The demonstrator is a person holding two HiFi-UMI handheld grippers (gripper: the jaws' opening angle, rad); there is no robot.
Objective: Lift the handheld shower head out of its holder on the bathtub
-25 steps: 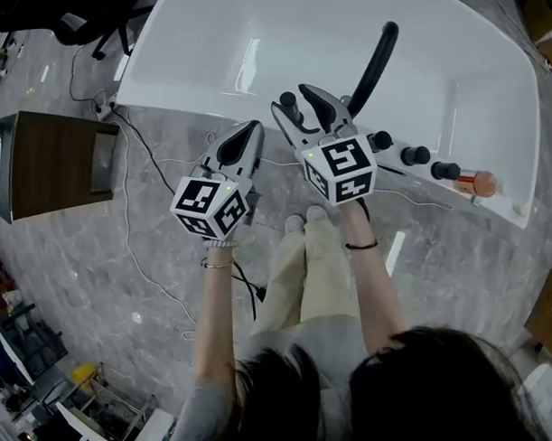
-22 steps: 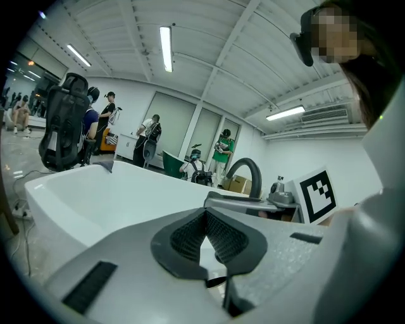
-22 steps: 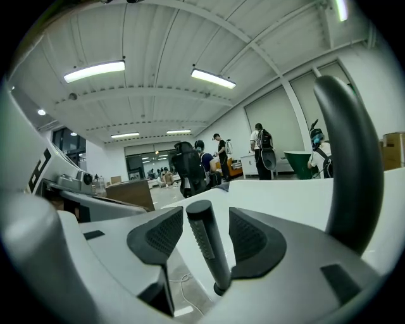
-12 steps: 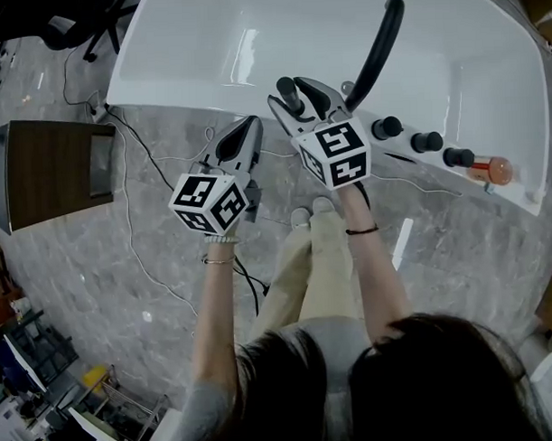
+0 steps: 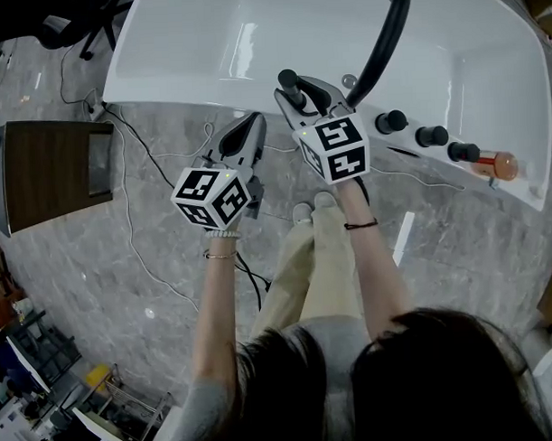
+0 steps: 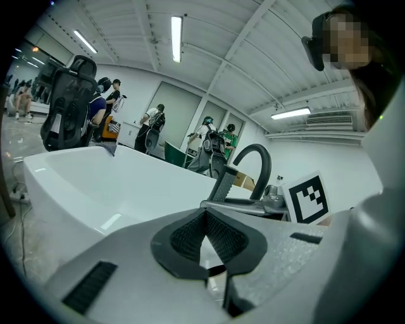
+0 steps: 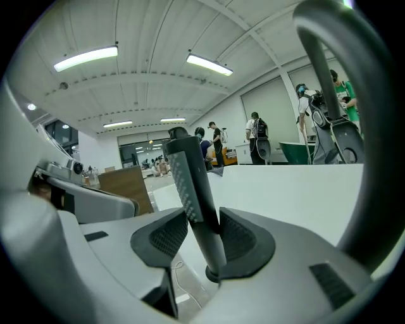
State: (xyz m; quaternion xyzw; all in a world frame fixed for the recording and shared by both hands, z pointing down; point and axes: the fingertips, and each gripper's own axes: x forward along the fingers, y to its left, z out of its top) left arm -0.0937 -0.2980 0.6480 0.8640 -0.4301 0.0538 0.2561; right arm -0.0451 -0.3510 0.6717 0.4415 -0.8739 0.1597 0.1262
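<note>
**Pinch firm, then draw straight up**

The right gripper's (image 5: 304, 95) fingers have just been closing and now pinch the handheld shower head (image 7: 197, 196). It stands upright in its holder (image 7: 211, 274) on the bathtub (image 5: 207, 46) rim. The pinch probably wants firming before a pull along the handle's own line. The left gripper (image 5: 246, 126) hovers beside, fingers together and empty. The black faucet spout (image 5: 384, 47) arches close on the right, with knobs (image 5: 427, 136) beyond, so a sideways tug risks hitting it.
</note>
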